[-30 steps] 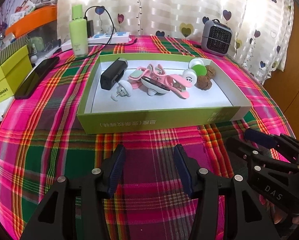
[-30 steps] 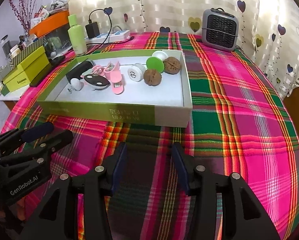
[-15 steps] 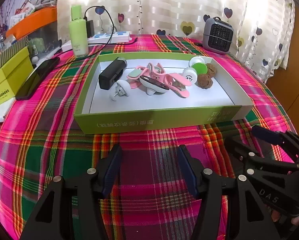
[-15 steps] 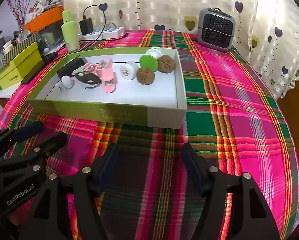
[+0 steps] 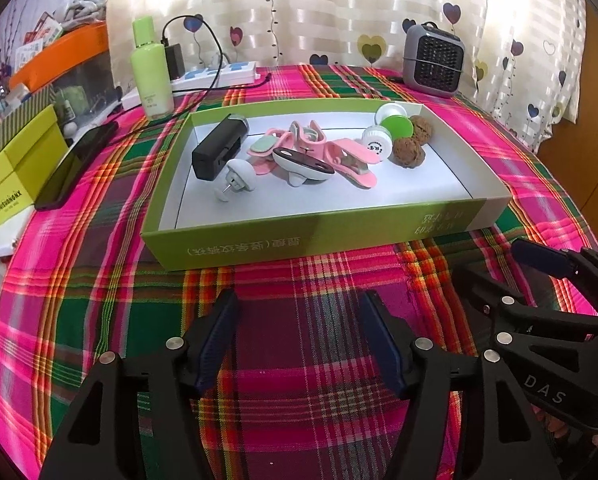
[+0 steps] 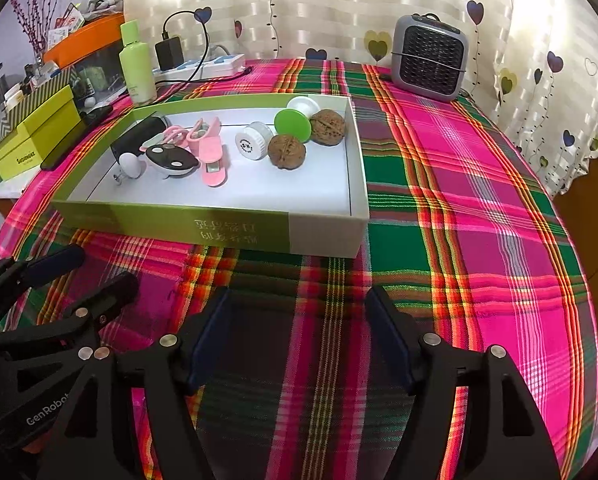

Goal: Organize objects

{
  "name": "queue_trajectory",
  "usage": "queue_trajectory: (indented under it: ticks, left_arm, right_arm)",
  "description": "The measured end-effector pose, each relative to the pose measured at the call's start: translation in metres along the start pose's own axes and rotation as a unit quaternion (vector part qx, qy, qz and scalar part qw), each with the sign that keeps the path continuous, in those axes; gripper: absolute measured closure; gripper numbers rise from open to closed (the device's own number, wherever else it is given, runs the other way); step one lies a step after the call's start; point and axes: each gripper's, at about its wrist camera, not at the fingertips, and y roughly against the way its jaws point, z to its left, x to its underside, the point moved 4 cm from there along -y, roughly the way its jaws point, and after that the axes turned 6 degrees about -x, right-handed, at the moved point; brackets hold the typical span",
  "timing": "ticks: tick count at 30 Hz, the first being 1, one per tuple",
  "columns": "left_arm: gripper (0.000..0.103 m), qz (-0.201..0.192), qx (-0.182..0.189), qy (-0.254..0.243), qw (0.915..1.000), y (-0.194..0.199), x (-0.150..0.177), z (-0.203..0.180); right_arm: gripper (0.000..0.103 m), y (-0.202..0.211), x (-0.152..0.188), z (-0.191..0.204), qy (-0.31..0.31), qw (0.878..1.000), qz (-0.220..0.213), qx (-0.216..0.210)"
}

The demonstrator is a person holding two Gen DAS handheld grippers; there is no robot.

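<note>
With my left hand-held gripper [image 5: 299, 340] and right hand-held gripper [image 6: 299, 344] both newly spread wider, empty above the desk [image 6: 479, 208], the small objects [image 5: 299, 148] all lie inside the tray [image 5: 299, 236].

Pink, green and red plaid cloth [image 5: 79, 280] over the surface, lime-green box [image 5: 299, 240] with white floor, pink clips [image 5: 351, 156], two brown walnuts [image 6: 287, 151], cream heart-print curtain [image 5: 339, 8] at 12 o'clock
</note>
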Motion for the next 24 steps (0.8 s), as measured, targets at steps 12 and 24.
queue_trajectory:
  ticks: [12,24]
  left_arm:
    - [0.039,0.003,-0.023,0.029,0.9993,0.0008,0.0025,0.0087]
    - [0.039,0.003,-0.023,0.030,0.9993,0.0008,0.0022,0.0089]
  right_arm:
    - [0.033,-0.0002,0.0001,0.0001,0.000,1.000,0.000,0.000]
    - [0.033,-0.0004,0.0003,0.0000,0.000,1.000,0.000,0.000]
